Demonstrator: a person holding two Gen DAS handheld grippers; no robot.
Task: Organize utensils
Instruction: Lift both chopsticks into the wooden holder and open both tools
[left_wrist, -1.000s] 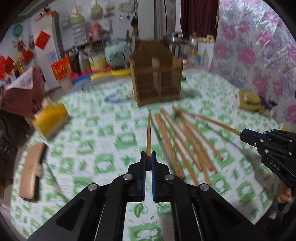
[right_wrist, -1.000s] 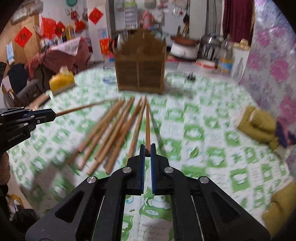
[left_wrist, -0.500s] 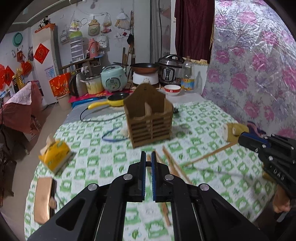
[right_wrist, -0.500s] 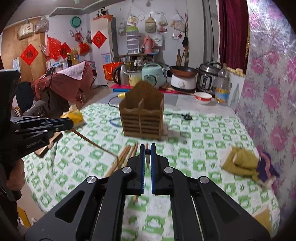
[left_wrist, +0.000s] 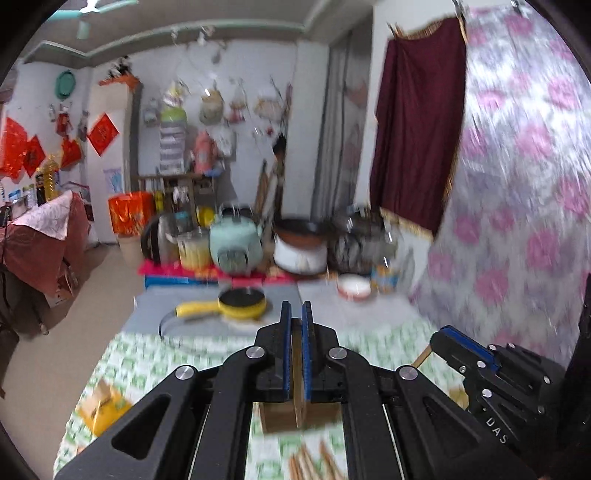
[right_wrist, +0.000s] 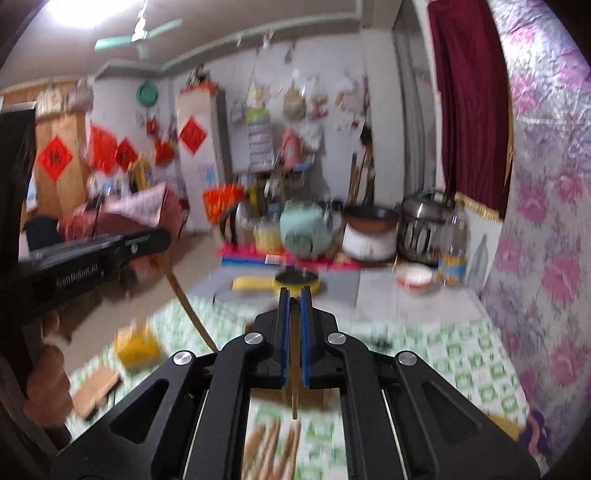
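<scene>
Loose chopsticks (right_wrist: 275, 452) lie on the table (right_wrist: 461, 354) before the wooden holder (left_wrist: 280, 417).

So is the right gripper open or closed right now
Shut. In the right wrist view the right gripper has its blue pads pinched on a chopstick that hangs below them, above the loose chopsticks on the table.

Left gripper (left_wrist: 296, 321) and right gripper (right_wrist: 294, 301) both closed, raised level.

Yellow pan (left_wrist: 242, 304), mint rice cooker (left_wrist: 236, 243), maroon curtain (left_wrist: 417, 136), red-rimmed bowl (right_wrist: 413, 277), floral wall cover (right_wrist: 546, 229)
</scene>
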